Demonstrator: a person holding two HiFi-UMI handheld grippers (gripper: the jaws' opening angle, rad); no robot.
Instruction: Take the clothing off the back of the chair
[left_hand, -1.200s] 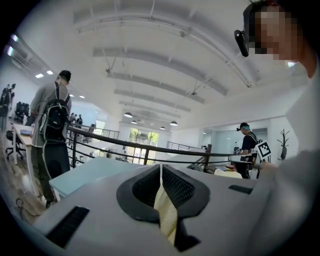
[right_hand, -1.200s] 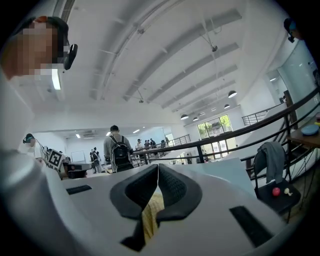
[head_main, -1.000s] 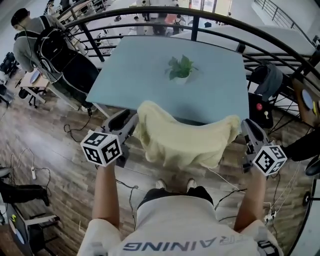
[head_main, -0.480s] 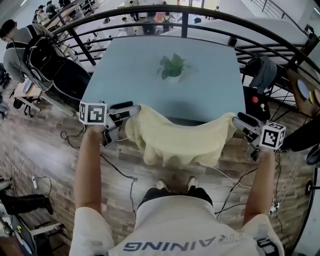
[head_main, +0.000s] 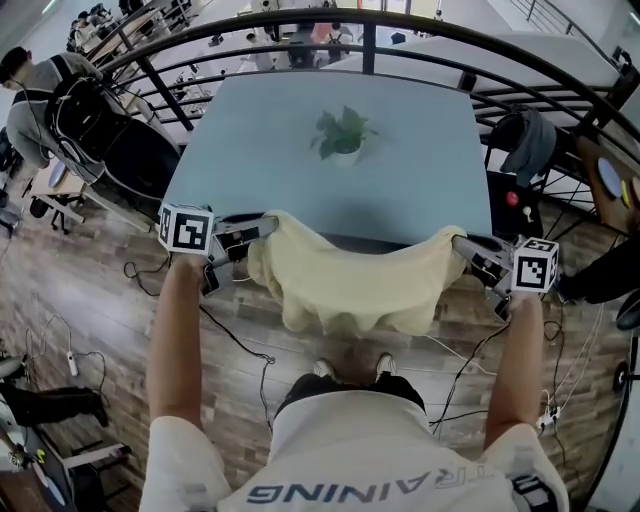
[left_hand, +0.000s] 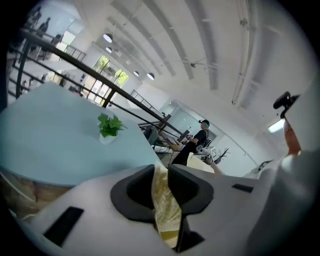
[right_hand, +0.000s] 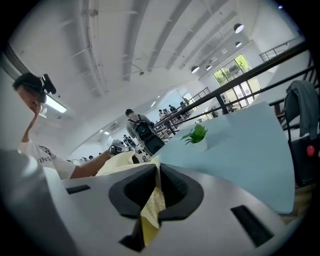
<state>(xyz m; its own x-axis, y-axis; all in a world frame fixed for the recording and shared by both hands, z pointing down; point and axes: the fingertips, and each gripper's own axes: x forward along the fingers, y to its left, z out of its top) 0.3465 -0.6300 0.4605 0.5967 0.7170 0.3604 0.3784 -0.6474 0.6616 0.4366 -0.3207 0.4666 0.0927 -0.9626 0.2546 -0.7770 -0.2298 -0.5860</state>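
Observation:
A pale yellow garment hangs draped over a chair back at the near edge of the table; the chair back itself is hidden beneath it. My left gripper is at the garment's upper left corner, and its jaws are closing with a fold of yellow cloth pinched between the pads. My right gripper is at the upper right corner, its jaws also closing, with the cloth squeezed between them. Both point roughly level, toward each other across the garment.
A light blue table with a small potted plant lies just beyond the garment. A black curved railing rings the far side. Cables trail over the wooden floor. A person with a backpack stands far left.
Both grippers have moved in from beside the garment to its top corners. Their jaws stood wide half a second ago and now pinch the cloth.

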